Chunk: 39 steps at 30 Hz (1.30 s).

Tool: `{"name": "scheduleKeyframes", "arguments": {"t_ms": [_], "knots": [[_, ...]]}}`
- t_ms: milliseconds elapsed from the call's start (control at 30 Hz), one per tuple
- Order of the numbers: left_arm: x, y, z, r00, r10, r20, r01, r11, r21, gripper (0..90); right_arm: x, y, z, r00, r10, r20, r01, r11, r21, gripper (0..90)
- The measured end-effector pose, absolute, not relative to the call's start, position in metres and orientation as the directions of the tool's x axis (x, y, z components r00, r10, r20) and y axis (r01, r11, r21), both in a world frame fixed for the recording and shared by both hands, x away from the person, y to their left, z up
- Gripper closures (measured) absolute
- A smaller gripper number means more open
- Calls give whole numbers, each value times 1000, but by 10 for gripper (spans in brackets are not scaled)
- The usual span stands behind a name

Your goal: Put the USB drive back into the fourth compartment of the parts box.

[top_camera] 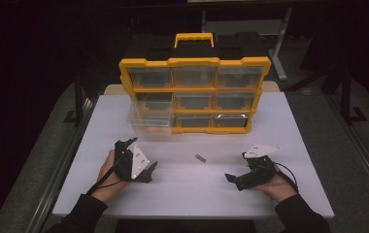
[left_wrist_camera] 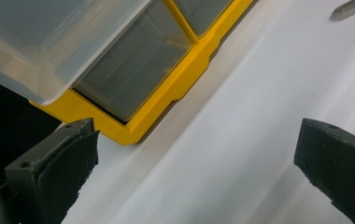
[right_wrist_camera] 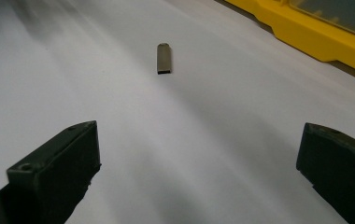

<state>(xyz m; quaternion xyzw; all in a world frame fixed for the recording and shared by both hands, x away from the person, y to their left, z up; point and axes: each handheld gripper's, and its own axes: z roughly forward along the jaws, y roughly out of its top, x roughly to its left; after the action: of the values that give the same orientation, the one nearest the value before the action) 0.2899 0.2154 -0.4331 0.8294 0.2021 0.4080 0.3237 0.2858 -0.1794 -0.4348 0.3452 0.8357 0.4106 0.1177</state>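
A small metal USB stick [top_camera: 200,158] lies flat on the white table [top_camera: 182,194], between my two grippers. My left gripper [top_camera: 141,154] is held at the table's left and stands open and empty. In the left gripper view its jaws [left_wrist_camera: 199,140] face the lower left corner of a yellow organizer [left_wrist_camera: 166,100], where a clear drawer [left_wrist_camera: 40,42] is pulled out. The stick's tip [left_wrist_camera: 353,7] shows at the top right there. My right gripper [top_camera: 237,166] stands open and empty at the right. The right gripper view has its jaws [right_wrist_camera: 199,144] aimed at the stick [right_wrist_camera: 164,58], well short of it.
The yellow and black organizer [top_camera: 194,62] with several clear drawers stands upright at the back middle of the table, with its handle on top. Its bottom left drawer [top_camera: 148,119] sticks out over the table. Its yellow base [right_wrist_camera: 325,39] runs past my right gripper.
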Motion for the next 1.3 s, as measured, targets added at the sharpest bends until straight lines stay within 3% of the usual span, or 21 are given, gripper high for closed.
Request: {"name": "scheduleKeyframes", "arguments": {"t_ms": [1300], "knots": [[306,236,-428,670,717,195,269,-478,836,0,286,-179,-435,-736,672,88,480,426,767,0]]}}
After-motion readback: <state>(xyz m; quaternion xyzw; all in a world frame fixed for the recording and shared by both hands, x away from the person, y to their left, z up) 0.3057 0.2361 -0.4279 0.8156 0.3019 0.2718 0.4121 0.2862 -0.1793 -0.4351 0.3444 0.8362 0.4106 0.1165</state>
